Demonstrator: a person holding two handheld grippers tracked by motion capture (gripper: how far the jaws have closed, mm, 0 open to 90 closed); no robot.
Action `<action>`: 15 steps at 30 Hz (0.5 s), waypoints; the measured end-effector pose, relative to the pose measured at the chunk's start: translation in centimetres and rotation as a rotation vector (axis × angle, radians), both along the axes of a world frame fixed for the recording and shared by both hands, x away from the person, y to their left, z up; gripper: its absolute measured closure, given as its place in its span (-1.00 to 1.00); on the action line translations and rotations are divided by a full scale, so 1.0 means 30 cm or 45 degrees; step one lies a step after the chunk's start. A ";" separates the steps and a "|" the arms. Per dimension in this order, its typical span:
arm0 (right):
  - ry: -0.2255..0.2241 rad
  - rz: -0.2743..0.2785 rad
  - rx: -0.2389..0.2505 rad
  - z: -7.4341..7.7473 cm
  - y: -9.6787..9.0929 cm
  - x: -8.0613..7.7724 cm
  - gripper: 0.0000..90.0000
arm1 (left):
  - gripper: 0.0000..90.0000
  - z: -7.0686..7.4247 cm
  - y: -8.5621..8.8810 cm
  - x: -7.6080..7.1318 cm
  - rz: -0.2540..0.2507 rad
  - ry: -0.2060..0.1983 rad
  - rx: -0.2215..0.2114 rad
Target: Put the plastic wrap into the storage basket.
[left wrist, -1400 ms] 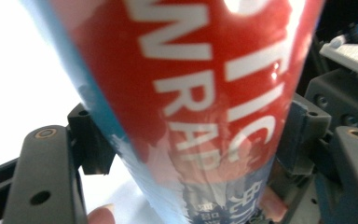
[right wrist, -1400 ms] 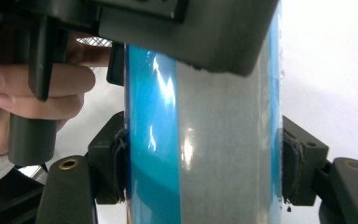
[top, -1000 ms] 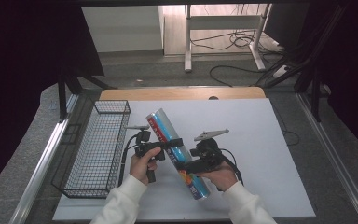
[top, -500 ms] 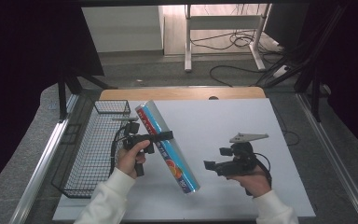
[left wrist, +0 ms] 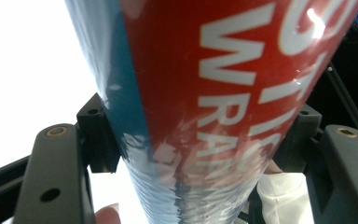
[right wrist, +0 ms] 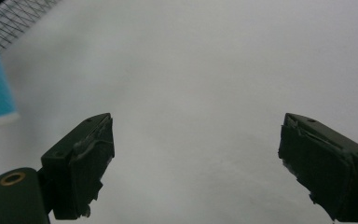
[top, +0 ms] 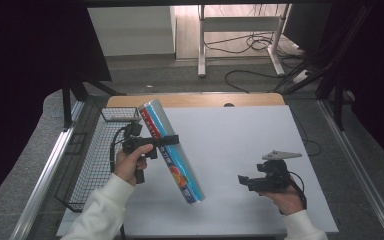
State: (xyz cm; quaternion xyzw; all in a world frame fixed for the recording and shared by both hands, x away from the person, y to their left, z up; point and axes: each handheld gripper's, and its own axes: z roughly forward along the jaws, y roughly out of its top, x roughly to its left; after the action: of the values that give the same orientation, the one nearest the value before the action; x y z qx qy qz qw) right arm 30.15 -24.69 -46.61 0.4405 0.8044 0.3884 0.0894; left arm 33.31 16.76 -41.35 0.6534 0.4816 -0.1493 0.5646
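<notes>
Clamped across its middle by the left gripper (top: 167,141), tilted above the white table sheet (top: 240,135): long blue-and-red shiny plastic wrap roll (top: 170,150), just right of the black wire basket (top: 92,165). At near right, right gripper (top: 243,181), jaws just spread wide, empty. Beyond the table, grey floor, cables.

Blue-and-red wrap roll (top: 170,150) — tilted, lifted (clamped mid-length) — beside the wire basket (top: 90,170).

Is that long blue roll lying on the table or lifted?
Lifted and tilted: the left claw clamps the roll mid-length, above the white table.
</notes>
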 end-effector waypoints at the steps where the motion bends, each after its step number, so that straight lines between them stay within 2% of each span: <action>1: -0.005 -0.004 -0.017 -0.007 -0.002 0.001 -0.76 | -0.29 0.001 0.004 0.000 0.002 0.000 0.004; 4: -0.011 -0.022 -0.045 -0.022 -0.008 0.004 -0.76 | -0.29 0.003 0.015 -0.001 0.012 0.003 0.017; 15: -0.038 -0.088 -0.070 -0.037 -0.046 0.010 -0.76 | -0.29 0.029 0.086 -0.006 0.030 0.002 0.075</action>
State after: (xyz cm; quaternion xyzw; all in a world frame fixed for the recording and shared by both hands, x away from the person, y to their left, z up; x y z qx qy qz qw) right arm 30.46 -26.07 -47.73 0.4595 0.7977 0.3694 0.1267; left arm 33.13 19.33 -40.49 0.6639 0.4938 -0.1290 0.5465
